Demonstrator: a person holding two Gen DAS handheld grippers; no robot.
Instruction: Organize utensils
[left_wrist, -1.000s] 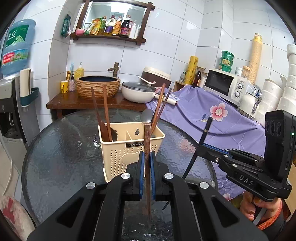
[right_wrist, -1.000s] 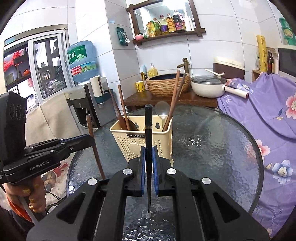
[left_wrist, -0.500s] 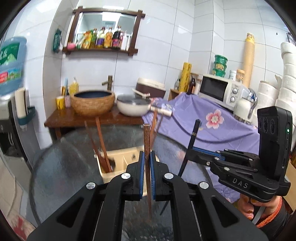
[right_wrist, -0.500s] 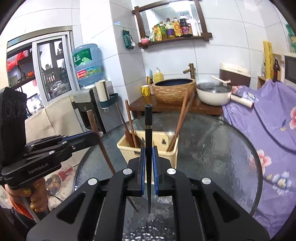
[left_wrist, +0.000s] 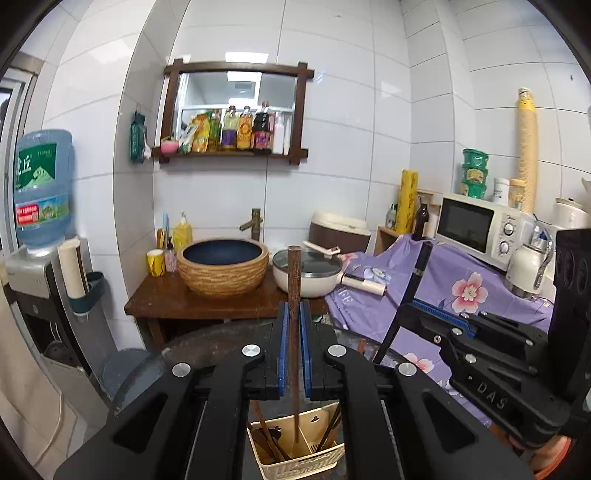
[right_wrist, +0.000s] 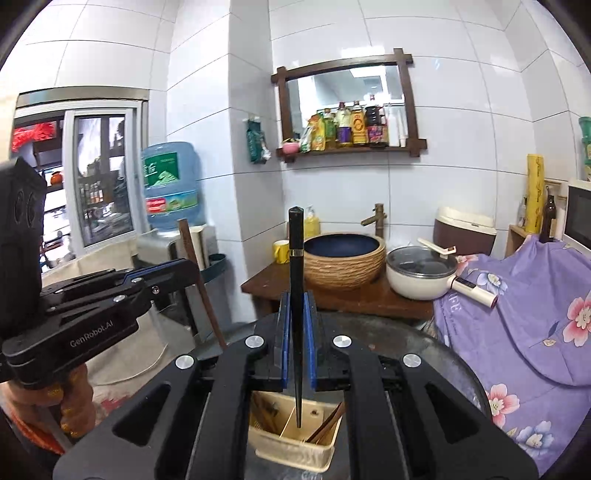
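Two hand-held grippers are at work, each clamped on one chopstick. The left hand-held gripper (left_wrist: 294, 350) pinches a brown wooden chopstick (left_wrist: 294, 295) between its blue pads, upright at the centre of the left wrist view, its lower tip reaching down into the cream utensil caddy (left_wrist: 295, 458) at the bottom centre. The right hand-held gripper (right_wrist: 296, 350) is closed on a black chopstick (right_wrist: 296, 266) with a thin gold band and a pointed top; its lower tip hangs over the caddy (right_wrist: 291, 446) near the divider between compartments.

The caddy is a rectangular plastic basket with slotted walls and inner dividers. The left compartment holds several dark wooden utensils, the right one about two brown sticks leaning outward; the exact count is hard to read.

The caddy stands on a round counter (right_wrist: 436, 354) of dark textured glass, whose curved far edge shows in both views. Past that edge, in the middle of the frame, sits a wooden washstand (left_wrist: 207, 302) carrying one woven-sided basin (left_wrist: 222, 269) and one white lidded pot (left_wrist: 308, 273). A purple floral cloth (right_wrist: 524, 306) drapes at the right.
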